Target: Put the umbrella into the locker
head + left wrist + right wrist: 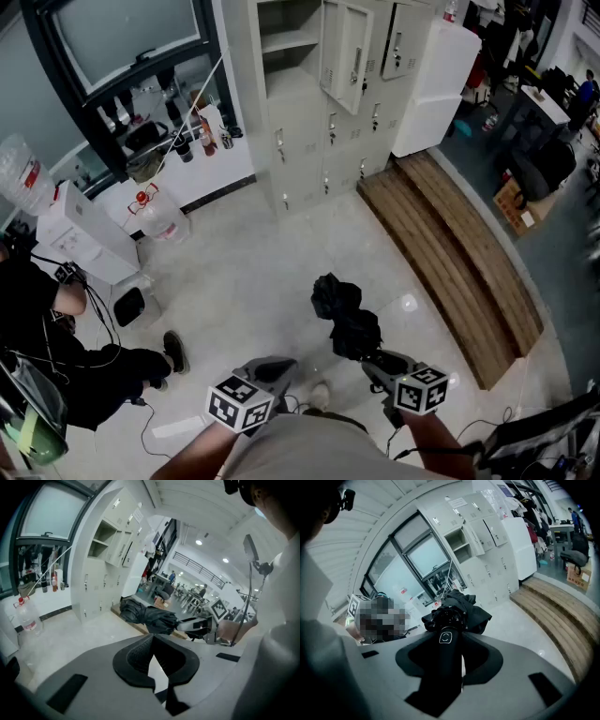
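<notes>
A folded black umbrella sticks forward over the pale floor. My right gripper is shut on its handle, and the bunched canopy hangs past the jaws. In the left gripper view the umbrella and the right gripper sit just ahead to the right. My left gripper is beside the right one, its pads together with nothing between them. The grey lockers stand far ahead across the floor, with an open compartment at the top and its doors swung out.
A long wooden step runs along the right. A white cabinet stands right of the lockers. A water jug and a white dispenser sit at the left wall. A person in black crouches at the left.
</notes>
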Available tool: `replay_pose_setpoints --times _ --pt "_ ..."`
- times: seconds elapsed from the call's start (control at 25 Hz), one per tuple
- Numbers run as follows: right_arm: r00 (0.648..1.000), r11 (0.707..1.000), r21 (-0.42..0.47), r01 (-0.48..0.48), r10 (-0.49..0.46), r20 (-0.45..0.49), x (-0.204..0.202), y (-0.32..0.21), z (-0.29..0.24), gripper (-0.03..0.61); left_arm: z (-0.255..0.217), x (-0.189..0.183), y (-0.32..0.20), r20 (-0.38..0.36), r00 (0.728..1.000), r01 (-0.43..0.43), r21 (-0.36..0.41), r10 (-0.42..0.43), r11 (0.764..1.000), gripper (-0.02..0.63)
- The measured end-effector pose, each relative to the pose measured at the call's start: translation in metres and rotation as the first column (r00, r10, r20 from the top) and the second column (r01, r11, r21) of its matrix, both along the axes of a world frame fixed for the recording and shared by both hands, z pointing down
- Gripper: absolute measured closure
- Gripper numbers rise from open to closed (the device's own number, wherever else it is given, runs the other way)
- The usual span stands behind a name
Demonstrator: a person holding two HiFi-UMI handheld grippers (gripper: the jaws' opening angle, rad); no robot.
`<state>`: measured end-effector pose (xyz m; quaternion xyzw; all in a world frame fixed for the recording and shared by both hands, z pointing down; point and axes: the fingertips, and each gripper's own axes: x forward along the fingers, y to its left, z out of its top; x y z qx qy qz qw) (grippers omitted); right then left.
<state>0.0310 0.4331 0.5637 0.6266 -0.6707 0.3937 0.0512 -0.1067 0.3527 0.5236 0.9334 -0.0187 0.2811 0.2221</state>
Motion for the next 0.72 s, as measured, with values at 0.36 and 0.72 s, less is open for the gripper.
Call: replay_pose_setpoints --times 0.36,0.72 --pt "1.000 0.999 0.028 -0.017 0.017 -0.011 -0.014 0.013 -0.025 0.420 -0.021 -0.003 0.006 -0.013 0.999 -0.036 0.060 0.037 0.998 0.603" --pt "0.999 0.999 0.033 0.034 -0.033 -0.030 -0.002 0.011 -0.029 0.420 -0.023 0.007 0.021 -0.033 0.999 0.002 0.039 -0.001 0.999 0.603"
